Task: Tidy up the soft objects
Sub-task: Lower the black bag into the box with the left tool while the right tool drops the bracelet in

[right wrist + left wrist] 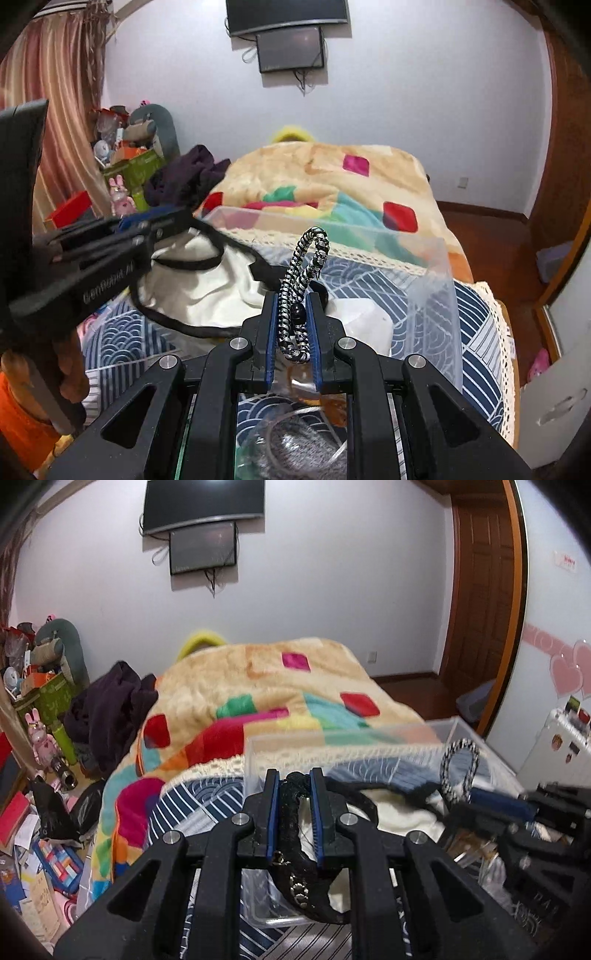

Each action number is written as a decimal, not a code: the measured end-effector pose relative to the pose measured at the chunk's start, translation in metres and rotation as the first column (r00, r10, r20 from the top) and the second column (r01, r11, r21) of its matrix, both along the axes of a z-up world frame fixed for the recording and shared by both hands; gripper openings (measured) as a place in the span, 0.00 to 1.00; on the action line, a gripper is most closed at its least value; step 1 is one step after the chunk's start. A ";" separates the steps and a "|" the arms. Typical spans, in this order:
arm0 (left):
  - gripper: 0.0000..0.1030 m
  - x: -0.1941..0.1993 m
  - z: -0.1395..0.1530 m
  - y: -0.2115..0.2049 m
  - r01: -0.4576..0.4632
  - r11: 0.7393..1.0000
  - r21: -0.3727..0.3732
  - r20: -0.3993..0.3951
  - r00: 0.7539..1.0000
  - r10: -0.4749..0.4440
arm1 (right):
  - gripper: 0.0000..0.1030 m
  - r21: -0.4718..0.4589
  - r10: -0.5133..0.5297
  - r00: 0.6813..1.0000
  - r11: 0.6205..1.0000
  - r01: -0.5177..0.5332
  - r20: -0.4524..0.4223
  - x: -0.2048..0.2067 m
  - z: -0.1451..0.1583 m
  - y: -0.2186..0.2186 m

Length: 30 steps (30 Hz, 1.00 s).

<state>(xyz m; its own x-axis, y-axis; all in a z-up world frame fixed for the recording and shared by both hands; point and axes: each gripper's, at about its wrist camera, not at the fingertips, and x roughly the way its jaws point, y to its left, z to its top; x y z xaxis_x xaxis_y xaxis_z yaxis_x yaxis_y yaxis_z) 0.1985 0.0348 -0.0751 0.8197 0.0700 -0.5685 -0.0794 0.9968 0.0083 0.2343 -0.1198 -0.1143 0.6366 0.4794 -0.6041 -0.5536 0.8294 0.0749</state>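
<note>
1. Left tool (294, 814) pinches the black strap (291, 834) of the white bag (402, 812), frame centre.
2. Right tool (291, 332) grips the braided cord (301, 291) above the clear bin (432, 295).
3. Lower both gently, avoiding tangles.

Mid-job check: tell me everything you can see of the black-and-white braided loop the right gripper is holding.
The braided loop is a black-and-white woven cord, soft-looking, doubled into a narrow loop that stands upright, its rounded top tipped slightly right. A dark bead sits low between its strands. The right gripper is shut on its lower end; the rest rises free above the clear plastic bin. The left wrist view shows it as an open oval.
</note>
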 end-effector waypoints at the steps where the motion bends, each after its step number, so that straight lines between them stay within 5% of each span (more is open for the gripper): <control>1: 0.15 0.001 -0.004 -0.001 0.003 1.000 0.003 -0.009 1.000 -0.003 | 0.13 -0.002 -0.002 1.000 1.000 0.002 -0.008 0.002 0.000 0.000; 13: 0.20 0.000 -0.017 -0.004 0.059 0.998 -0.021 -0.087 0.994 -0.061 | 0.18 -0.030 -0.032 0.998 0.999 0.031 -0.058 0.008 -0.008 -0.005; 17: 0.41 -0.008 -0.014 -0.002 0.078 0.995 -0.060 -0.094 0.992 -0.083 | 0.29 -0.042 -0.043 0.998 0.998 0.041 -0.043 0.005 -0.005 -0.009; 30: 0.69 -0.052 0.013 -0.013 0.128 0.990 -0.053 -0.010 0.992 -0.128 | 0.52 -0.020 -0.069 0.994 0.997 0.071 0.080 -0.030 0.024 -0.032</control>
